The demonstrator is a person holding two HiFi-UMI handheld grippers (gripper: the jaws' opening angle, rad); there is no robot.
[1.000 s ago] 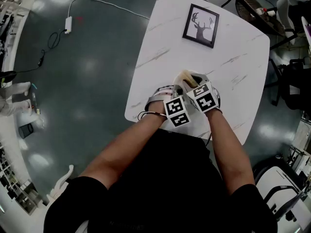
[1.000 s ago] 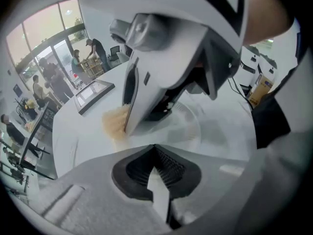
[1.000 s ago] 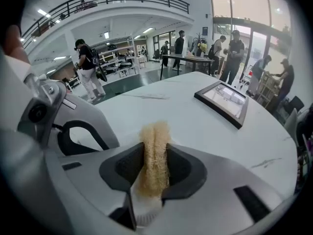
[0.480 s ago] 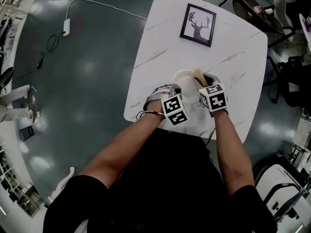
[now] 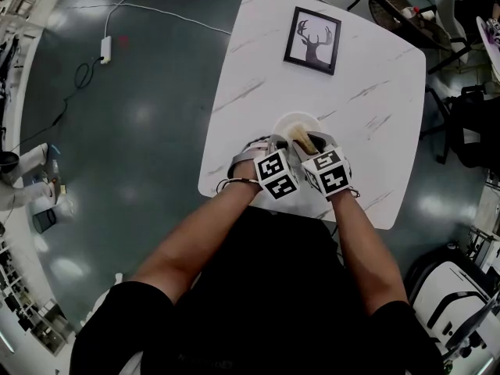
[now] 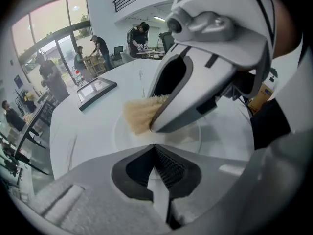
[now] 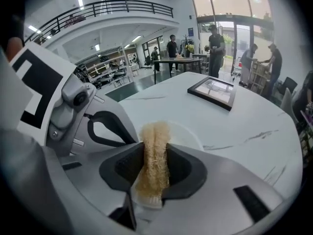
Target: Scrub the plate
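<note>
Plate (image 5: 296, 123) sits on the white table (image 5: 375, 92) directly ahead of both grippers, on the far side from the person, with the framed picture (image 5: 312, 40) well beyond it. Left gripper (image 6: 157, 156): jaws nearly together, with a thin white edge between the pads. This is probably the plate's near rim, though the pads cover most of it. Right gripper (image 7: 154, 169): clamped on a tan fibre scrubber (image 7: 153, 133), whose long axis runs along the jaws and points forward and down. Seen from the left gripper view, the scrubber's free end is over the plate's flat centre, coming in from the right. Contact with the surface looks likely but isn't certain. Judgement: the right hand is the working one. Strokes should run along the scrubber's axis, toward and away from the pinned near rim.
</note>
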